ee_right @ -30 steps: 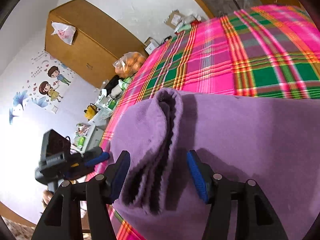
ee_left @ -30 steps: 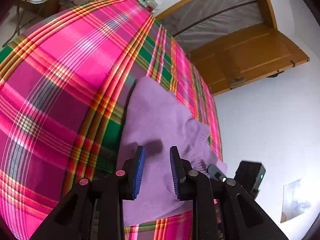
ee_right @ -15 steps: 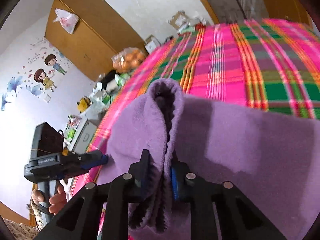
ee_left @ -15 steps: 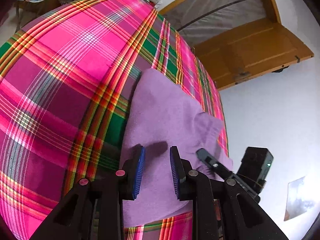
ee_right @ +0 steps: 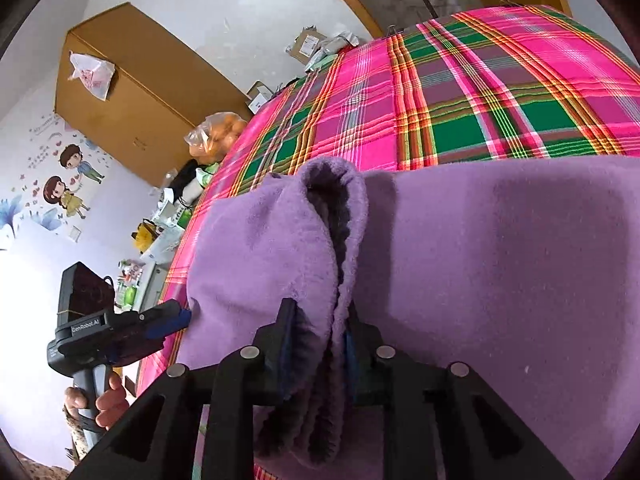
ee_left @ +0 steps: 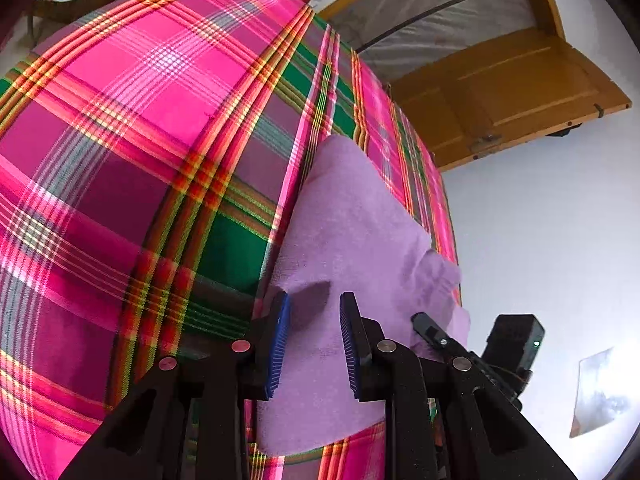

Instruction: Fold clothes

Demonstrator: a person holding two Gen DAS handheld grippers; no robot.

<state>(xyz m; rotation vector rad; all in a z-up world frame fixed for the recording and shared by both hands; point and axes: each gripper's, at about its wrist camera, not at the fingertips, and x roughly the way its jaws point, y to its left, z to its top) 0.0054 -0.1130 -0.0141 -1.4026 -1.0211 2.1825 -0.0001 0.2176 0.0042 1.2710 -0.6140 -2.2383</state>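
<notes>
Blue-padded right gripper (ee_right: 316, 344) pinches a bunched fold of the purple fleece garment (ee_right: 480, 280), jaws easing open though the pads still press it. Left gripper (ee_left: 314, 340) hovers parted over the near edge, nothing held. Garment lies on the pink plaid bedcover (ee_left: 160, 140), long axis running near to far.

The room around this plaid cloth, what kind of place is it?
Probably a lived-in home bedroom or spare room: the plaid cloth covers a wide, bed-like surface, cartoon wall stickers brighten the wall, and a wooden cabinet stands beside cluttered household goods.
</notes>
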